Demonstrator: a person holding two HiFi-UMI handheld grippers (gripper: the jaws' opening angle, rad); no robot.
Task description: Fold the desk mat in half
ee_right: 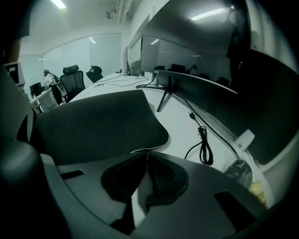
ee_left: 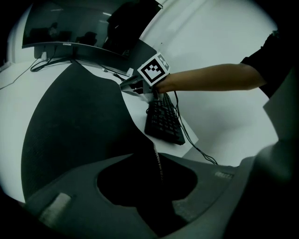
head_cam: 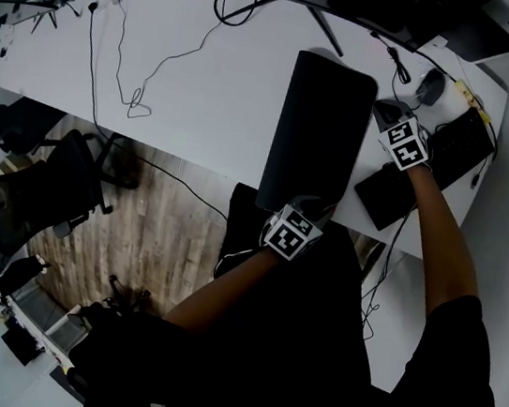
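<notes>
Black desk mat (head_cam: 319, 122) lies lengthwise on the white desk (head_cam: 198, 76), beside the keyboard (head_cam: 461, 143). Your left gripper (ee_left: 156, 158) has its jaws closed on the mat's edge farthest from the keyboard, the stitched hem running between them. Your right gripper (ee_right: 141, 150), nearer the keyboard, has its jaws drawn almost fully together, pinching the mat's stitched corner at their tips.
</notes>
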